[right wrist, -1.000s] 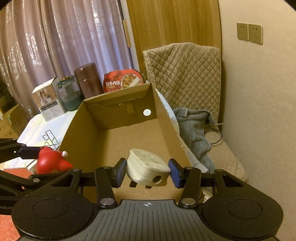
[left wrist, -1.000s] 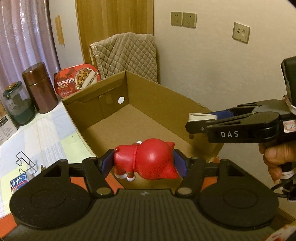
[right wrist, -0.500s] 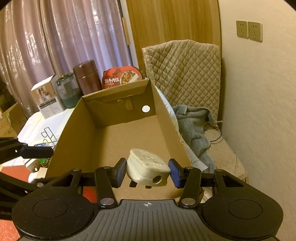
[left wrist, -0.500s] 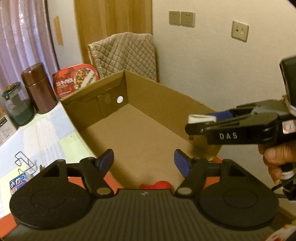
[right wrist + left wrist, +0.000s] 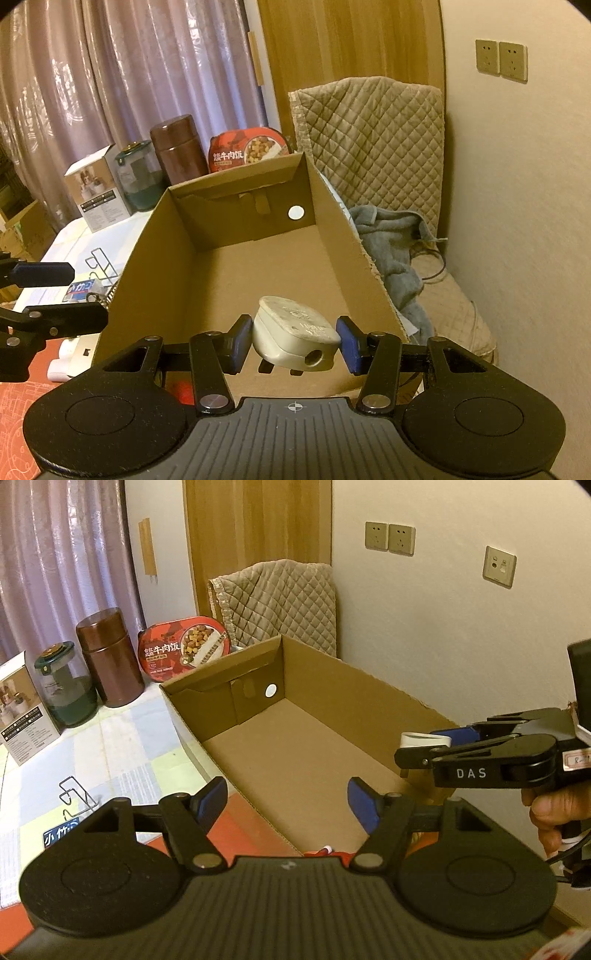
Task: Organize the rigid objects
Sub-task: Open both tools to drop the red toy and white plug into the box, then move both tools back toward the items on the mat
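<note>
Left wrist view: my left gripper (image 5: 286, 799) has its jaws spread wide and holding nothing, poised over the near end of the open cardboard box (image 5: 369, 698) on the counter (image 5: 122, 746); a sliver of what may be the red figurine (image 5: 330, 850) shows at the box floor just below my jaws, mostly hidden, while my right gripper (image 5: 410, 747) enters from the right with a white object between its jaws. Right wrist view: my right gripper (image 5: 293, 341) has its jaws closed on the white plug adapter (image 5: 295, 338), held above the near end of the cardboard box (image 5: 147, 258), and my left gripper (image 5: 70, 291) stands at the left edge beside the box wall.
</note>
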### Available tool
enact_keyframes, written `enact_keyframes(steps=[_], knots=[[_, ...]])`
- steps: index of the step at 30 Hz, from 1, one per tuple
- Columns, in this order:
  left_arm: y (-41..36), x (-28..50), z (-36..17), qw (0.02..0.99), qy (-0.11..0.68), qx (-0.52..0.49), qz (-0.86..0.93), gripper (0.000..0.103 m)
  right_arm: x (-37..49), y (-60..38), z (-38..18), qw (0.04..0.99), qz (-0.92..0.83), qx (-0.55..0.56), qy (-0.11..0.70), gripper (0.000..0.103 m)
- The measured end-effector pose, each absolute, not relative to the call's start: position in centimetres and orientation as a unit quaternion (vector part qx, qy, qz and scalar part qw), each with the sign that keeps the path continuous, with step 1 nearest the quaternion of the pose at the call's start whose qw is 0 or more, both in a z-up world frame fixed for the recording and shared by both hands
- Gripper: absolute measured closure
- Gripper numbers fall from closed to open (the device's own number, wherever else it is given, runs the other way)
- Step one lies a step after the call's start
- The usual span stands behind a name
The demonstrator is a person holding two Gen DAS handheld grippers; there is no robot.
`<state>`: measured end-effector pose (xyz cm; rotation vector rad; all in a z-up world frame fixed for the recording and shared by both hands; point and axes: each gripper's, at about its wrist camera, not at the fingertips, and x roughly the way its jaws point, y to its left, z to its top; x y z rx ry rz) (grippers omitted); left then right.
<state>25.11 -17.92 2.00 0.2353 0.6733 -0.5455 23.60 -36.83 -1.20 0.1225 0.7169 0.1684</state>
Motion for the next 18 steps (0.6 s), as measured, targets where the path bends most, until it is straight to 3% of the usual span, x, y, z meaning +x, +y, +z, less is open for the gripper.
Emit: enact_keyframes(steps=[5,9,18], knots=[[-16.9,24.9,2.2,0.905,0.326,0.103,-0.252,0.035,23.5,-36.8,-0.7,0.934,0.090,0.068,0.340,0.055],[-15.5,24.7,2.7,0.912,0.323,0.094,-0.235,0.035,23.1,-37.0,0.9,0.940,0.085,0.077,0.322,0.041],[-9.9,22.7,4.8,0.928,0.313,0.074,-0.186,0.035,20.8,-35.1,5.7,0.952,0.095,0.072,0.282,0.038]])
